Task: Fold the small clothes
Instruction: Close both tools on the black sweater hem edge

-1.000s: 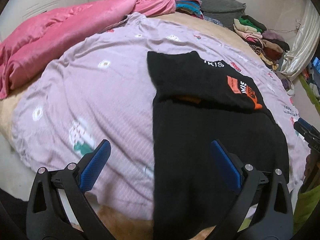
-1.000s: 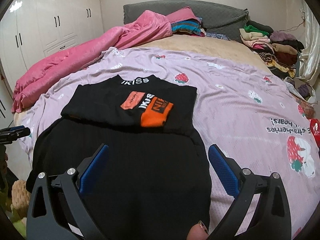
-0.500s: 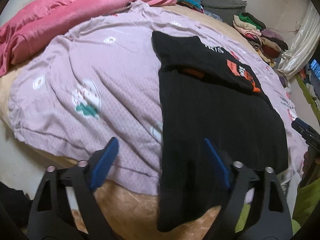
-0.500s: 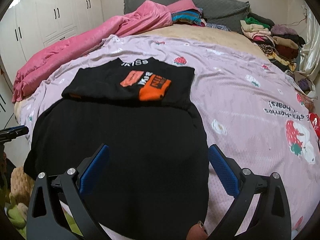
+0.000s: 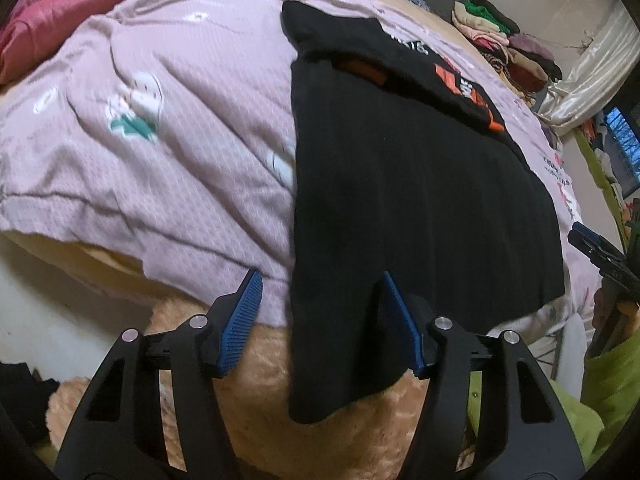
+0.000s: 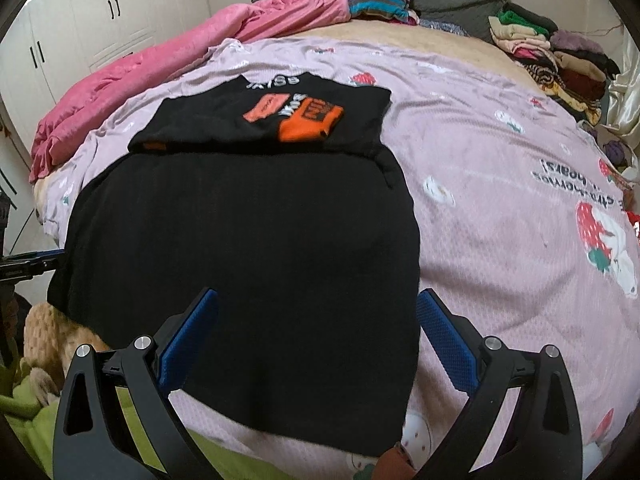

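A black garment point(image 5: 408, 200) with orange and white print lies flat on the lilac sheet, its top part folded over. Its near hem hangs over the bed edge. My left gripper point(image 5: 320, 312) is open, its jaws straddling the hanging left corner of the hem without closing on it. In the right wrist view the same garment point(image 6: 248, 232) fills the middle. My right gripper point(image 6: 316, 332) is open, jaws either side of the garment's near right corner. The right gripper's tip point(image 5: 600, 252) shows at the left view's right edge.
A lilac strawberry-print sheet point(image 6: 500, 168) covers the bed. A pink blanket point(image 6: 160, 68) lies at the far left, stacked folded clothes point(image 6: 560, 60) at the far right. A tan plush toy point(image 5: 256, 384) and green fabric point(image 6: 48, 416) sit below the bed edge. White wardrobes point(image 6: 80, 28) stand left.
Both grippers have dropped and come in toward the garment's near hem. The left gripper's jaws have narrowed around the hanging corner. The garment has not moved.
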Available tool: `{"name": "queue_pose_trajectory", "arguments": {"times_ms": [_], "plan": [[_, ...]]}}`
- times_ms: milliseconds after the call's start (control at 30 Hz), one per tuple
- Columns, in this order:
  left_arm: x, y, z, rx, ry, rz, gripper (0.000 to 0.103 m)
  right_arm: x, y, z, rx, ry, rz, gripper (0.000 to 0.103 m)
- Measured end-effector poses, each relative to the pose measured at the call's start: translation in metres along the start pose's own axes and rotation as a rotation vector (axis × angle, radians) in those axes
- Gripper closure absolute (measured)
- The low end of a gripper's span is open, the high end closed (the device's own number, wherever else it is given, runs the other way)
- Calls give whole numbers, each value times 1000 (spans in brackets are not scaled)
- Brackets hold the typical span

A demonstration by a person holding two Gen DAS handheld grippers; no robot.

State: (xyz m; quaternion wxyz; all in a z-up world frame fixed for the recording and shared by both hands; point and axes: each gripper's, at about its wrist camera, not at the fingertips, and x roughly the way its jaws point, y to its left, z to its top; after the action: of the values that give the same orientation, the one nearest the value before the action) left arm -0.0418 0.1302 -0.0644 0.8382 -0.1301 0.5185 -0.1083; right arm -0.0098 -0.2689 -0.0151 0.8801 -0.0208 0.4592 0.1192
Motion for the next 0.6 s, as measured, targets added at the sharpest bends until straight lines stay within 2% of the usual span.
{"name": "queue_pose_trajectory", "arguments": {"times_ms": [67,367,500,533,567,600], "plan": [[2,0,-4,-6,12,-11,50,-1,-4,-6,9,13,-1,5],[14,-9,-18,-10,60,-66,67,-8,-22,-30,28,68,-23,5],[17,-8,-20,-21,71,-77,68,-7,-31,-42,52,103,12,6],[18,-8,-20,-21,71,-77,68,-6,-32,-44,53,112,23,8],[18,-8,-21,-22,70,-79,68,-5,-32,-46,55,119,33,18],[17,-7,-21,-27,69,-83,68,-2,-32,-49,63,133,49,23]]}}
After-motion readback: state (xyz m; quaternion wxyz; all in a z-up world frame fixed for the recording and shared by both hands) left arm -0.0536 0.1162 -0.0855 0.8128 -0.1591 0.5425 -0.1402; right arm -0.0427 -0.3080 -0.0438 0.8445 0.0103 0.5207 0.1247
